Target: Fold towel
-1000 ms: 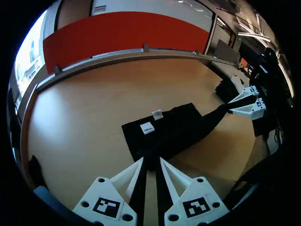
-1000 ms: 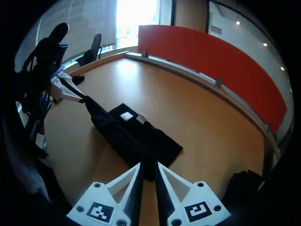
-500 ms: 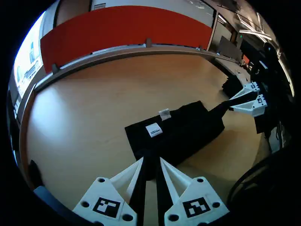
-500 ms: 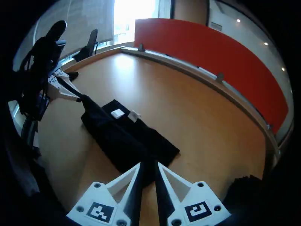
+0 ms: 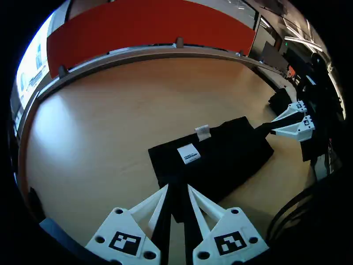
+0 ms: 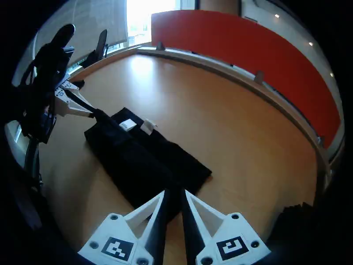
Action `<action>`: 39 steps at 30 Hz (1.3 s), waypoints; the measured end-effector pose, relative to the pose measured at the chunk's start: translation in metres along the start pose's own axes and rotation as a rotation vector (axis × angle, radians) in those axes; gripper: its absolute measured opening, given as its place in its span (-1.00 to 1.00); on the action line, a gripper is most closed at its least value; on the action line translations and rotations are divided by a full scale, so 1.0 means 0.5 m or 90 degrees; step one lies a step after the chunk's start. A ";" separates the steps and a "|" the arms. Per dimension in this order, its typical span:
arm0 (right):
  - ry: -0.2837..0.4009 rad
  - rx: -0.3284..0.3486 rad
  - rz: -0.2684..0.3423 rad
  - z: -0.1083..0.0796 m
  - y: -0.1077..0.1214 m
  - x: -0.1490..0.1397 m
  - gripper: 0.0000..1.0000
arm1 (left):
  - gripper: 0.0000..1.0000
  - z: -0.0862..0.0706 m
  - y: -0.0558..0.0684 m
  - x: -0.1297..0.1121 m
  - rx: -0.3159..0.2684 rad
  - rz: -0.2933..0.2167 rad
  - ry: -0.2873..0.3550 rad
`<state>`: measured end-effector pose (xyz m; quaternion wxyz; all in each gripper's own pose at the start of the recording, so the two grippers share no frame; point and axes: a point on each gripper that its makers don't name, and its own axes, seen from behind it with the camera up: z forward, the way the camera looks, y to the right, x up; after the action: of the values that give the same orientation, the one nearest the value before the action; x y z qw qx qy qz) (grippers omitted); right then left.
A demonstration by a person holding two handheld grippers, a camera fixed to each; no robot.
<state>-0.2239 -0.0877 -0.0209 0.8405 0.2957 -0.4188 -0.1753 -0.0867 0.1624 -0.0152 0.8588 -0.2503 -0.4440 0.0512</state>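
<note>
Left claw [image 5: 177,189]: fingers nearly together, black cloth pinched between them, so it grips a near corner of the towel [image 5: 220,150]. Right claw [image 6: 173,192]: same state, gripping the other near corner.

The towel lies on the table [image 5: 110,115], straight ahead of each claw and reaching up into its fingers. Its long axis runs claw to claw, and the held edge spans between them. Two white tags [image 5: 189,153] sit on top, just ahead of the left claw and nearer to it than to the right.

Judgement: a lengthwise fold is under way. The next move needs both claws travelling forward together, square to that axis, so the edge lands straight.
</note>
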 end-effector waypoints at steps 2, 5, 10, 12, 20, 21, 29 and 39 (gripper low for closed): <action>-0.004 -0.001 0.001 0.006 0.001 -0.003 -0.63 | -0.70 0.007 -0.003 0.000 0.003 0.000 -0.002; -0.008 -0.004 0.003 0.015 0.004 -0.005 -0.63 | -0.70 0.016 -0.007 0.000 0.007 0.001 -0.004; -0.016 -0.011 0.008 0.030 0.010 -0.012 -0.62 | -0.63 0.031 -0.016 -0.002 0.020 0.006 -0.008; -0.021 -0.014 0.009 0.037 0.013 -0.016 -0.59 | -0.56 0.037 -0.022 -0.004 0.028 0.009 -0.010; -0.033 -0.031 -0.003 0.047 0.028 -0.031 -0.19 | -0.20 0.046 -0.039 -0.007 0.055 0.025 -0.011; -0.035 -0.033 -0.005 0.048 0.029 -0.033 -0.14 | -0.18 0.046 -0.041 -0.007 0.057 0.026 -0.012; -0.042 -0.045 -0.005 0.054 0.040 -0.040 0.30 | 0.05 0.052 -0.057 -0.007 0.075 0.026 -0.016; -0.025 -0.082 -0.005 0.057 0.073 -0.017 0.61 | 0.34 0.053 -0.075 0.018 0.091 0.038 -0.004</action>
<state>-0.2503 -0.0653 0.0111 0.8487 0.2390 -0.4220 -0.2111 -0.1071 0.1430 0.0222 0.8714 -0.2010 -0.4341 0.1091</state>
